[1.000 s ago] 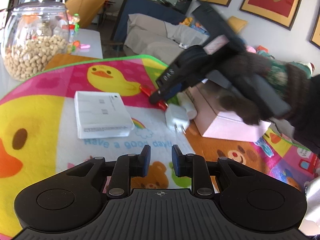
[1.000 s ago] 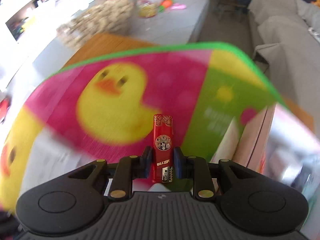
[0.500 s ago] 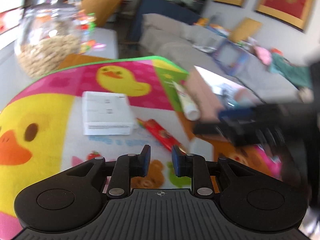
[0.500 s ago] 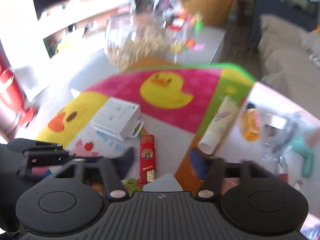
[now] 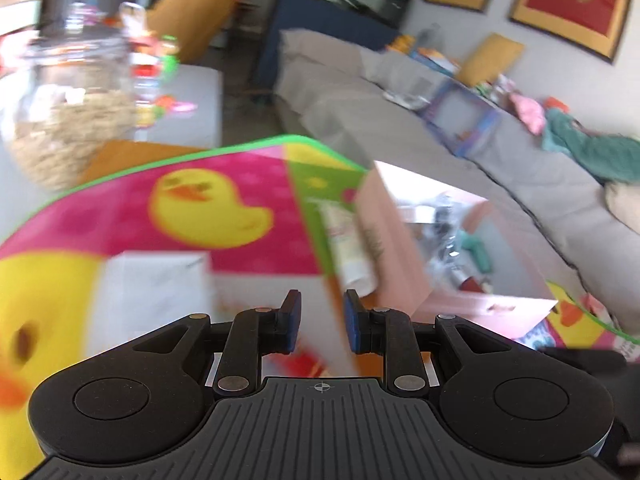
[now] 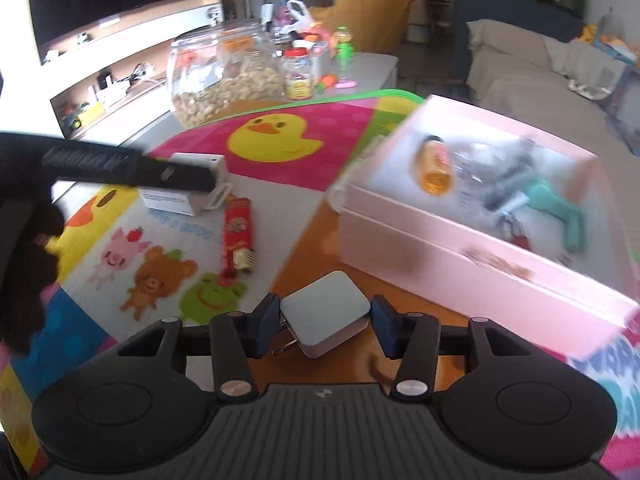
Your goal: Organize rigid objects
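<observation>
Between the closing fingers of the right gripper (image 6: 325, 326) lies the white charger (image 6: 326, 312) (not yet pinched); next, a firm squeeze, then the pink box (image 6: 460, 252).

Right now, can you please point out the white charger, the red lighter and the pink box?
white charger (image 6: 325, 307): right wrist view, on its flat top face.
red lighter (image 6: 237, 227): right wrist view, on the middle of its body.
pink box (image 6: 448, 258): right wrist view, on its front wall.
</observation>
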The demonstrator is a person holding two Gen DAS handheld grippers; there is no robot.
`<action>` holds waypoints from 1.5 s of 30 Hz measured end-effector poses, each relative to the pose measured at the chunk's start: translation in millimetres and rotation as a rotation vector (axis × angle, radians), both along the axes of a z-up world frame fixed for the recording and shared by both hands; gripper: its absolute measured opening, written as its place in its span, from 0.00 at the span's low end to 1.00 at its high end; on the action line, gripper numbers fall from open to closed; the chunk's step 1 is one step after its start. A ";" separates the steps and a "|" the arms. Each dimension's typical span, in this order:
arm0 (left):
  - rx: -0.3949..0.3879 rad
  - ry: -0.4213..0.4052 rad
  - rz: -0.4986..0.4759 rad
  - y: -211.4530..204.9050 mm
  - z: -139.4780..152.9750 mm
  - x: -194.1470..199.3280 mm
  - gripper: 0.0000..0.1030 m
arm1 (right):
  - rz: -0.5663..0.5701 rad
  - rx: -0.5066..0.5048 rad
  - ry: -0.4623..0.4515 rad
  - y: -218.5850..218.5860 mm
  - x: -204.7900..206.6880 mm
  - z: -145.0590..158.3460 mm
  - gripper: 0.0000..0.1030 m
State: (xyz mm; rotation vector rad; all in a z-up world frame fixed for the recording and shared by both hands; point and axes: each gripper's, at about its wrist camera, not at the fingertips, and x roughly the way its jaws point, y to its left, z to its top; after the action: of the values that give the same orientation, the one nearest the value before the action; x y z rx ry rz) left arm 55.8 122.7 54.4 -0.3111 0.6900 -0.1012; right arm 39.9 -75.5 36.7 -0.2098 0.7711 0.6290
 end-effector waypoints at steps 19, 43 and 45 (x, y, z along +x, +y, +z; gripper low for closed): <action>0.047 0.137 -0.079 -26.1 -27.4 129.2 0.29 | -0.183 0.079 -0.041 -79.4 -8.9 -15.6 0.68; 0.024 0.105 -0.170 -32.5 -29.3 22.6 0.27 | -0.196 0.139 -0.014 -76.8 -10.5 -31.7 0.83; 0.001 0.067 -0.189 -33.6 -24.8 -5.3 0.26 | -0.182 0.125 -0.016 -73.6 -10.7 -32.3 0.86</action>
State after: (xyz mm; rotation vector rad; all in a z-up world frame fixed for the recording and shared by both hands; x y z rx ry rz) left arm 50.4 89.1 29.6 -0.2488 0.7848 -0.2717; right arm 29.2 -149.1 4.4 -0.0293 0.7238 0.5004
